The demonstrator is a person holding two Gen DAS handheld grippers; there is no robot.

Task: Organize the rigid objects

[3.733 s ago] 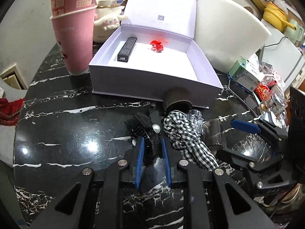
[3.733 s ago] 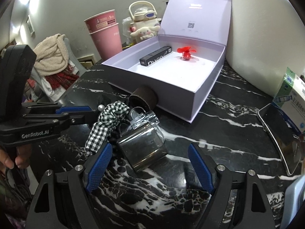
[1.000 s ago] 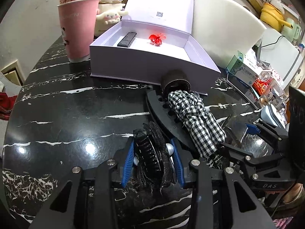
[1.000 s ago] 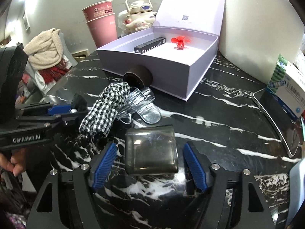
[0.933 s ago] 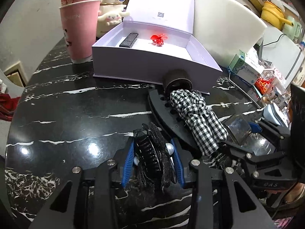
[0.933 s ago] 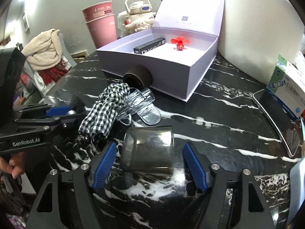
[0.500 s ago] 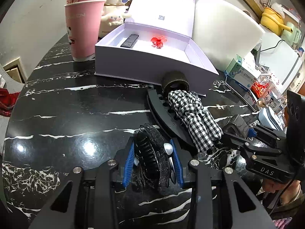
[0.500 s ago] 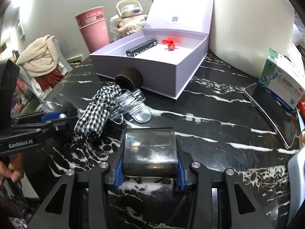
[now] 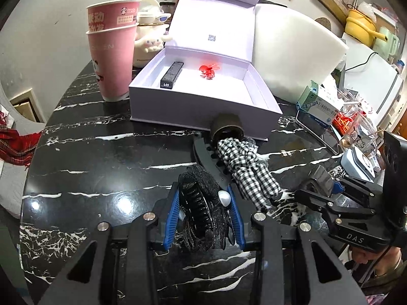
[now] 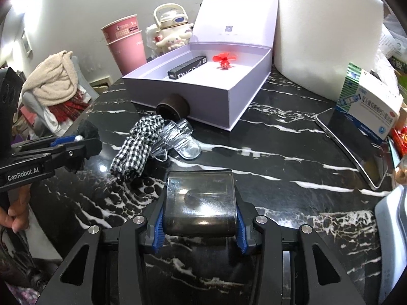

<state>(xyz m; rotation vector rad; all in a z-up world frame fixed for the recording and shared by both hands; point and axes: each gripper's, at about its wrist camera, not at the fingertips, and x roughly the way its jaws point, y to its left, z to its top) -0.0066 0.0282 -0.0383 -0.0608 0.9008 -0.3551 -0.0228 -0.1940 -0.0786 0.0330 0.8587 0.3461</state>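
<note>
My left gripper (image 9: 204,209) is shut on a black hair claw clip (image 9: 201,208) with glittery mesh and pearl beads, held just above the black marble table (image 9: 101,157). My right gripper (image 10: 199,214) is shut on a smoky translucent case (image 10: 199,200), its blue pads pressing both sides. Beyond lies an open lilac gift box (image 9: 201,96) holding a black stick-shaped box (image 9: 173,74) and a red clip (image 9: 209,70). In front of that gift box lie a checked scrunchie (image 10: 138,145), a clear claw clip (image 10: 182,141), a brown roll (image 10: 173,106) and a black comb (image 9: 211,162).
Stacked pink paper cups (image 9: 113,48) and a cream character kettle (image 10: 173,30) stand behind the box on the left. A white foam block (image 10: 328,33) stands to the right, then a medicine carton (image 10: 368,101) and a phone (image 10: 356,147). A hand (image 10: 15,216) holds the left gripper's handle.
My right gripper's jaws closed onto the smoky case, which stood loose between them before. My left gripper rose slightly with the black claw clip still held.
</note>
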